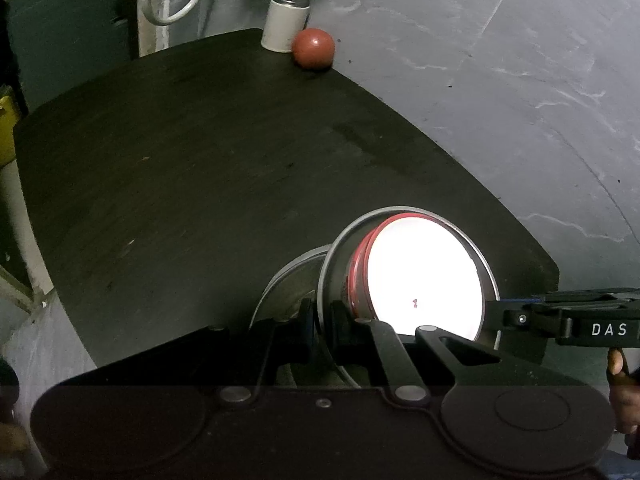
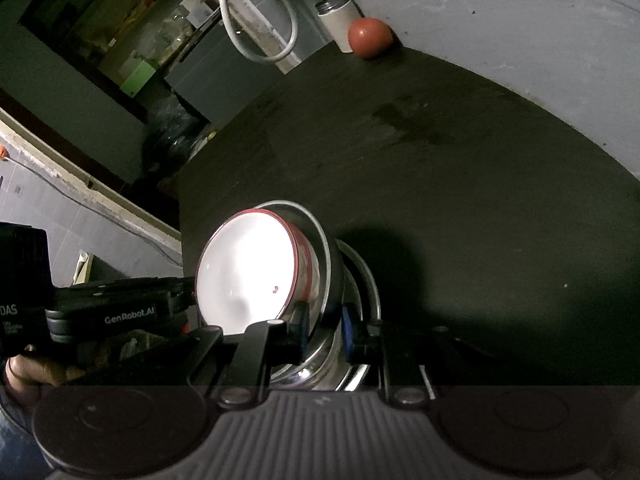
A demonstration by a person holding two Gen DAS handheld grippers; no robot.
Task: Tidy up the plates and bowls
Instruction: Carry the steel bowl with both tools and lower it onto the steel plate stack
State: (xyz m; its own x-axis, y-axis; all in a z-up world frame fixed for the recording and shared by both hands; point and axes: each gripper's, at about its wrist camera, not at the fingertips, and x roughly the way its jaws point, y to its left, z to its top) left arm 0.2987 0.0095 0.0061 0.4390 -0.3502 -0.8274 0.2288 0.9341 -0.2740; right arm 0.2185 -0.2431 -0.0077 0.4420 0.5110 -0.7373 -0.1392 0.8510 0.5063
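Dim domestic utility or storage corner: dark wooden table (image 1: 200, 160) on a grey marble-veined tiled floor (image 1: 500, 60), looped white hose (image 2: 260, 28) against the wall, cluttered shelving (image 2: 120, 20) behind.

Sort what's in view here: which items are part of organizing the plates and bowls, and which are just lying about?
Belongs to the job:
- white bowl with red rim
- steel bowl it sits in
- steel plate underneath
- left tool, right tool, both gripping the steel bowl's rim

Lying about:
- red ball
- white can
- white cable
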